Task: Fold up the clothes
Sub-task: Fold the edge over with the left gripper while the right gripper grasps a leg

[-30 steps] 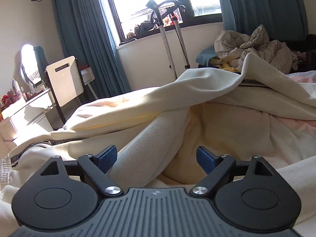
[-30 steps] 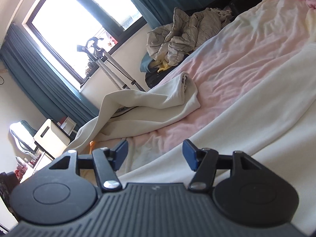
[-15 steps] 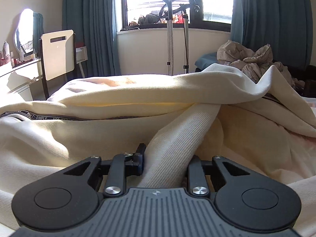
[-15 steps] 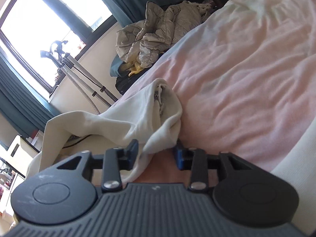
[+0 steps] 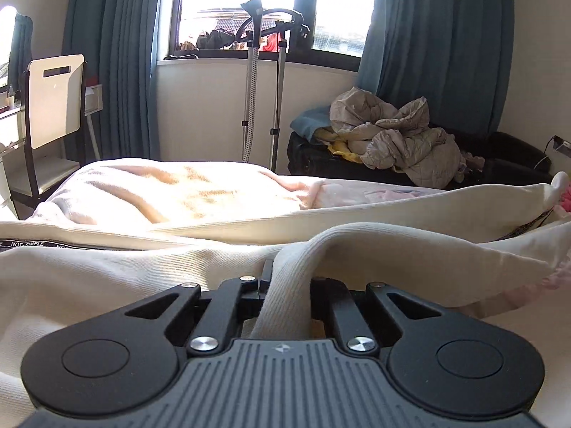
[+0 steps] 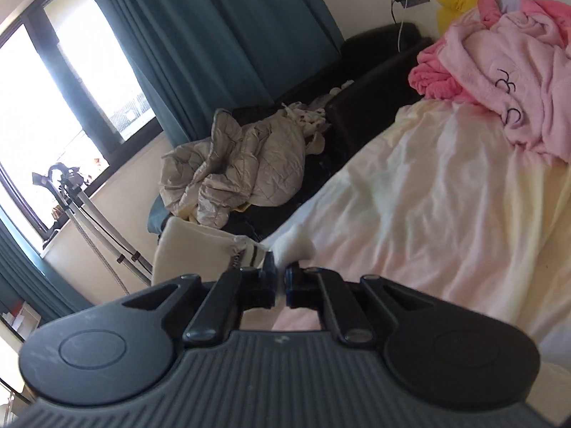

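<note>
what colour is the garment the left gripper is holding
Cream, with a ribbed weave; the garment shows best in the left wrist view.

Hard daylight pours through the window (image 5: 246, 7), blown out white; sun glares on the bed (image 5: 185, 192); frame edges bend, corners darken.

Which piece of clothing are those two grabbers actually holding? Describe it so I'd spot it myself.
Start at the bed with its pale pink sheet. Across its near end sprawls a cream ribbed garment, pinched by the left gripper and the right gripper. Unlike the fluffy pink robe nearby, it carries a black printed band.
</note>
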Demonstrator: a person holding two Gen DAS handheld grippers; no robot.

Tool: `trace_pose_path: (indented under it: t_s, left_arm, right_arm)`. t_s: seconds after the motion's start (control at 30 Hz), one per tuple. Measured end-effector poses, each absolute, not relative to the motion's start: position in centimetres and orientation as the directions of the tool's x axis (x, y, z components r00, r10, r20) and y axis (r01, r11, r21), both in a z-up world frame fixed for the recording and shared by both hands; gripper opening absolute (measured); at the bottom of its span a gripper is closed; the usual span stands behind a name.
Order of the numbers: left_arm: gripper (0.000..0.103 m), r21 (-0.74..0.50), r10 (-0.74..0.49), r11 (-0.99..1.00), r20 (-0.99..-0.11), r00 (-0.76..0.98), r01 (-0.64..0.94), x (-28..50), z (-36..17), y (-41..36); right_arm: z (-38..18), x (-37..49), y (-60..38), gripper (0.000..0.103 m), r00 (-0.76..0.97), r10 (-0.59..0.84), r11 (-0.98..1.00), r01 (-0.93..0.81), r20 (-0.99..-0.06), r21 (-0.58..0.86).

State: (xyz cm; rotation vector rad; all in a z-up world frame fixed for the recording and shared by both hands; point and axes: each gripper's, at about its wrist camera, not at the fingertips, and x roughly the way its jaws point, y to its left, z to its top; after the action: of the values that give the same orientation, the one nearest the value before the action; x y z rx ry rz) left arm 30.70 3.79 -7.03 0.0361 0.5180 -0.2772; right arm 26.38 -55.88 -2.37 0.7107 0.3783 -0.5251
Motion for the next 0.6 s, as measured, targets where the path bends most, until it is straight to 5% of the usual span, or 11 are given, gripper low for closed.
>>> trace_pose_path:
  t_s: [0.13,0.27,0.47,0.6]
  left_arm:
    - [0.009,0.056,-0.213,0.958,-0.524,0.824,0.283,29.7,-9.2,3.0]
    - [0.009,0.019,-0.224,0.963,-0.5,0.836,0.27,29.4,-8.9,3.2]
    - [0.009,-0.103,-0.295,0.955,-0.433,0.852,0.278,29.6,-7.6,3.1]
    - [0.011,-0.077,-0.359,0.928,-0.456,0.815,0.365,29.1,-8.9,1.3]
  right_arm:
    - [-11.5,22.4,-58.6,0.006,0.714,-0.221,0.477,0.673,-0.664,0.565]
    - [-13.1,22.4,-58.8,0.005,0.734,-0.214,0.46,0.658,-0.645,0.596]
    - [-2.7,26.3,-59.0,0.005,0.861,-0.271,0.591,0.502,-0.431,0.631]
    - [0.0,25.4,-60.2,0.005,0.886,-0.344,0.657,0.464,-0.311,0.594]
